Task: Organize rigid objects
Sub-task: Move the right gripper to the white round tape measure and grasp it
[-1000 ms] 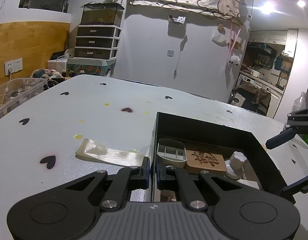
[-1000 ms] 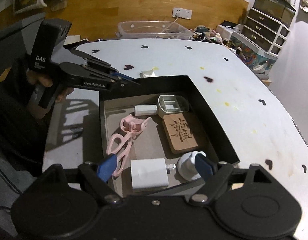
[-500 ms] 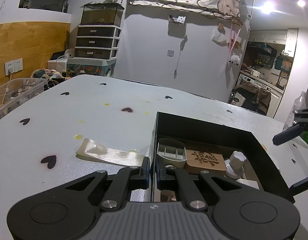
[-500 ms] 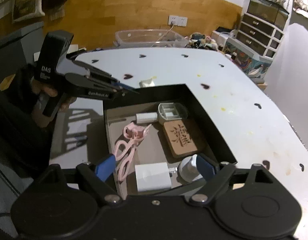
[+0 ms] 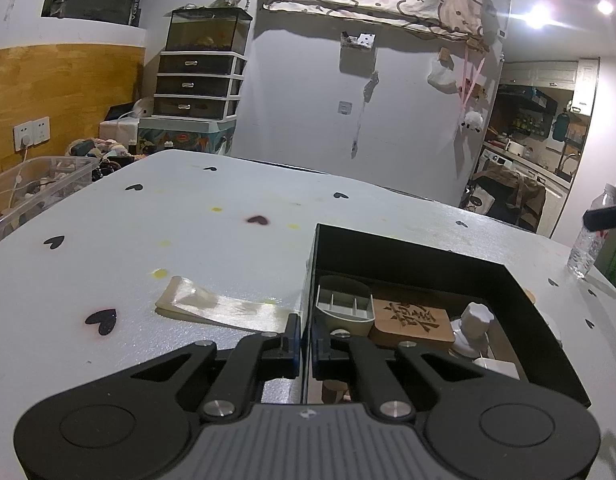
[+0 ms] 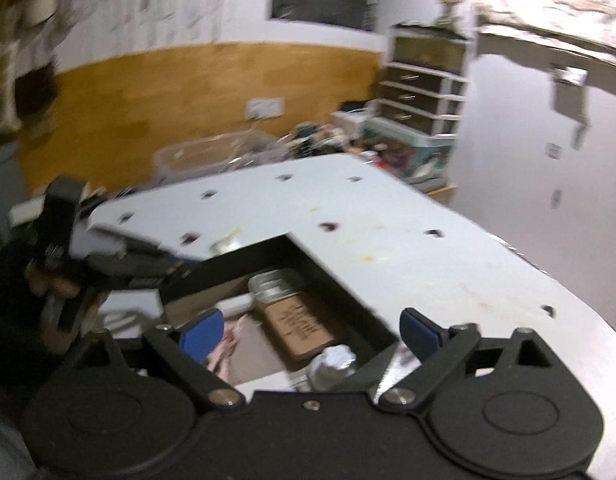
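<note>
A black box [image 5: 408, 248] lies on the white table. It holds a grey divided dish [image 5: 344, 308], a carved wooden block [image 5: 416, 320], a white capped bottle [image 5: 474, 320] and a white charger [image 5: 496, 366]. My left gripper [image 5: 304, 332] is shut on the box's near left wall, one pad on each side of it. The right wrist view is blurred. It shows my right gripper [image 6: 310, 330] above the box's near end, its jaws opening with nothing between them. The left gripper [image 6: 179, 264], held by a hand, sits at the box [image 6: 336, 280] corner. A pink curler [image 6: 227, 344] lies inside.
A pale translucent strip [image 5: 211, 308] lies on the table left of the box. A water bottle [image 5: 588, 240] stands at the far right edge. A clear bin [image 5: 31, 188] and a drawer unit [image 5: 195, 88] stand beyond the table's left side.
My right gripper rose, rolled and drew back from the box while its jaws widened. Its fingers slid up and rightward in the left wrist view. The left gripper and box stayed still.
</note>
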{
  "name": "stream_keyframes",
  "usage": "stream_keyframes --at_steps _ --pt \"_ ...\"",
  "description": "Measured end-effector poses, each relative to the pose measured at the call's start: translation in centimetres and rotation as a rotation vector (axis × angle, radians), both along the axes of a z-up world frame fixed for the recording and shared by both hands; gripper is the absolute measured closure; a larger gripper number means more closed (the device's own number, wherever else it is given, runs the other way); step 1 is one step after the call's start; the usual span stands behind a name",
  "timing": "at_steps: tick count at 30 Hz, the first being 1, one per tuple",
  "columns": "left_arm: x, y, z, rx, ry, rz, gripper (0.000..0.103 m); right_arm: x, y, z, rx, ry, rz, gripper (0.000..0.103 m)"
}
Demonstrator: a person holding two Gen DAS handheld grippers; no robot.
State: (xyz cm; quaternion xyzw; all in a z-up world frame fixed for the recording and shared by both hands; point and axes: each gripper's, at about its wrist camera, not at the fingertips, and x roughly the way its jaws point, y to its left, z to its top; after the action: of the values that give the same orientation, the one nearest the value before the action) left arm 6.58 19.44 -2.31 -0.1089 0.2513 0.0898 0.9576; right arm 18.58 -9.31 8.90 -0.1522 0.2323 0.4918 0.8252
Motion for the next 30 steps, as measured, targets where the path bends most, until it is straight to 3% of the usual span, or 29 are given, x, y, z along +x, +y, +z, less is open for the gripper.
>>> stream_keyframes --at_steps 7,16,19,25,30 --pt "-0.1 -0.7 0.2 0.022 0.004 0.028 0.099 2.4 -3.2 -0.9 0.096 0.072 -0.306 0.001" --pt "-0.1 -1.7 0.4 0.086 0.02 0.062 0.098 6.0 -6.5 -6.3 0.137 0.301 -0.624 0.001" --pt "0.0 -1.9 0.5 0.106 0.027 0.072 0.097 6.6 -6.9 -8.2 0.127 0.364 -0.675 0.001" --pt "0.1 -2.2 0.6 0.113 0.033 0.086 0.097 7.5 -6.8 -10.4 0.123 0.406 -0.712 0.002" --pt "0.2 -1.5 0.8 0.064 0.037 0.076 0.098 8.2 -5.6 -10.8 0.069 0.338 -0.716 0.003"
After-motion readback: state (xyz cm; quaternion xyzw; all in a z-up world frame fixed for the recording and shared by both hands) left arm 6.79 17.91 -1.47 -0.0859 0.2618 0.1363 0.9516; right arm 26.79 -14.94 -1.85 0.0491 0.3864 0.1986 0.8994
